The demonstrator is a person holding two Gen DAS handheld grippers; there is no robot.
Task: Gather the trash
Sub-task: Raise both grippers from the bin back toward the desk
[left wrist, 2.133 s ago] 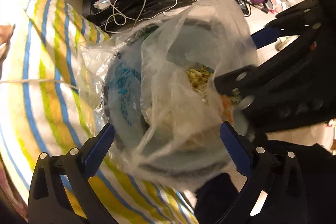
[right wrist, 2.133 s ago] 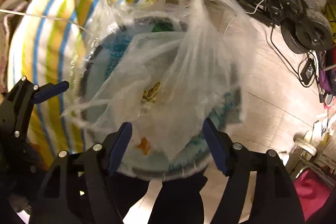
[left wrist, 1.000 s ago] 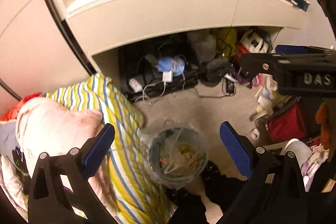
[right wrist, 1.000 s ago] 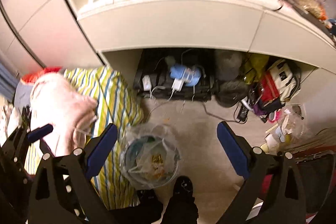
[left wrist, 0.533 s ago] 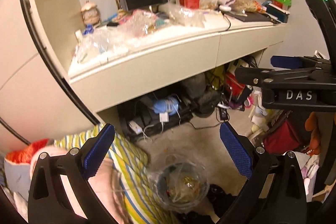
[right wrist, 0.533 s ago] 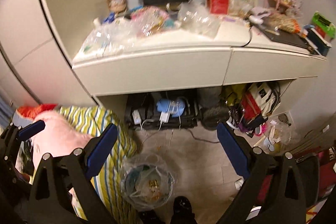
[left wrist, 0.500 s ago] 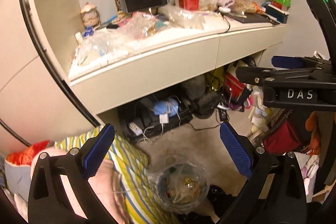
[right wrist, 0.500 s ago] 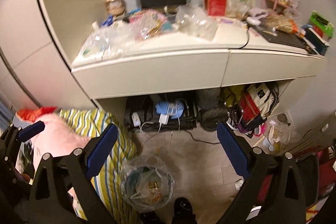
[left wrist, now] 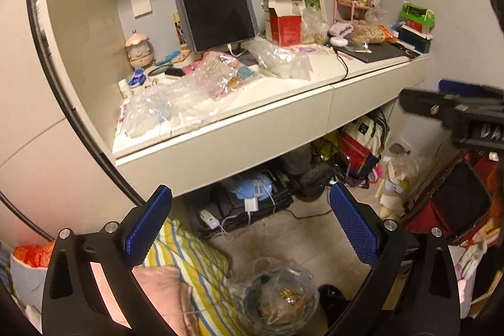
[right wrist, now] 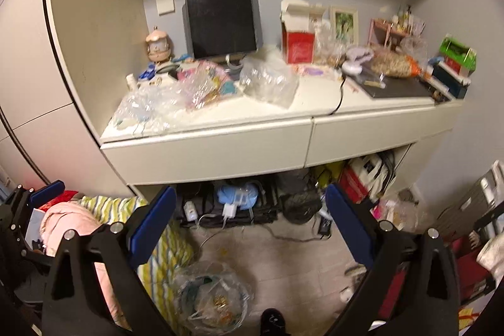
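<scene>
Clear plastic wrappers (left wrist: 176, 103) cover desk (left wrist: 252, 128) left-centre; bin (right wrist: 214, 301) at bottom edge. Left gripper (left wrist: 249, 229) and right gripper (right wrist: 247, 221) both spread wide, empty. Risk: crinkly film slips the pads (right wrist: 151, 222), or drags the pink figurine (left wrist: 138, 49) off.

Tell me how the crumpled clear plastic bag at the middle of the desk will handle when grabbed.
The clear plastic bag looks thin and crinkled, so probably floppy and very light. It will likely collapse under the open right claw, so pinch a fold. Glossy film may slip.
</scene>
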